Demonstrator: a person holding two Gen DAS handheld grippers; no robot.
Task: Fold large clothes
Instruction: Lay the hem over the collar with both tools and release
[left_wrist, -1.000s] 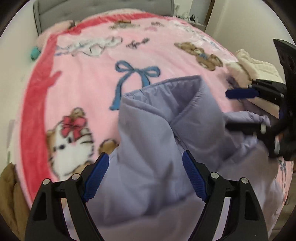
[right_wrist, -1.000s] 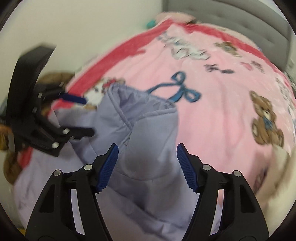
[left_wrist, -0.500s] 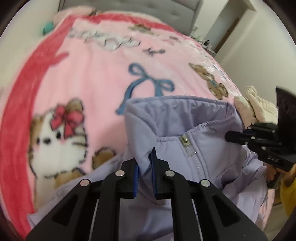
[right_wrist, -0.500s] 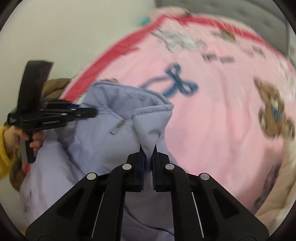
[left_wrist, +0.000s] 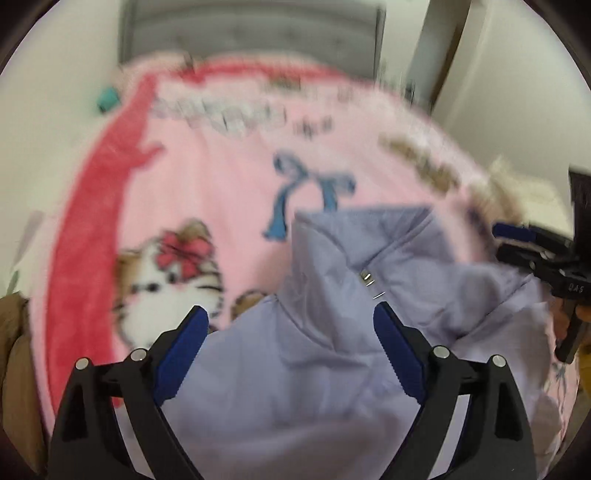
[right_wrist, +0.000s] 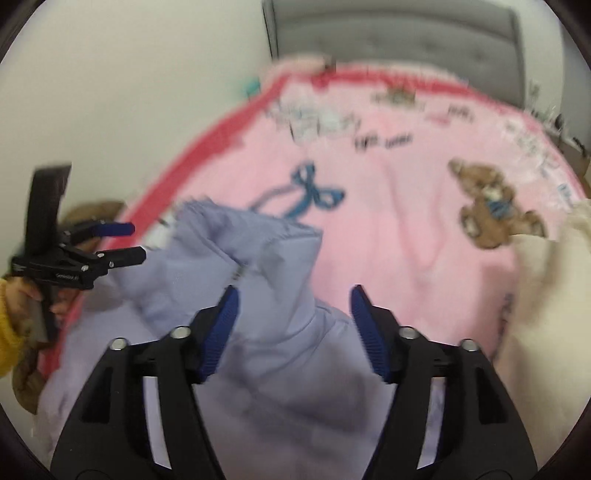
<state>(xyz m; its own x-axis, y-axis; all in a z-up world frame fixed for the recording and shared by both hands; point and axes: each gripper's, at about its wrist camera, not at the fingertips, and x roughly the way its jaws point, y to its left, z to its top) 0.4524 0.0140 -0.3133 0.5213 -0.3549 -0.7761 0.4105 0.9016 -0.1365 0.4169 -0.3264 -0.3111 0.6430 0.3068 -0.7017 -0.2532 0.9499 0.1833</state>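
A lilac padded jacket (left_wrist: 332, 332) lies on the pink cartoon blanket (left_wrist: 229, 192), collar end away from me, its zip pull (left_wrist: 367, 277) showing. My left gripper (left_wrist: 291, 350) is open above the jacket's left shoulder, holding nothing. My right gripper (right_wrist: 293, 328) is open above the jacket (right_wrist: 266, 350) near its right shoulder, holding nothing. Each gripper also shows at the edge of the other's view, the right one in the left wrist view (left_wrist: 506, 242) and the left one in the right wrist view (right_wrist: 127, 242), both with jaws apart. The frames are blurred.
The blanket (right_wrist: 406, 221) covers a bed with a grey headboard (right_wrist: 406, 40). A cream garment (right_wrist: 546, 295) lies at the right edge. A brown garment (left_wrist: 14, 350) hangs off the left edge. A white wall (right_wrist: 129, 92) stands at the left.
Half a second ago both grippers were shut on the jacket's collar area and lifting it. Now both have opened and let go, and the jacket has dropped onto the blanket.
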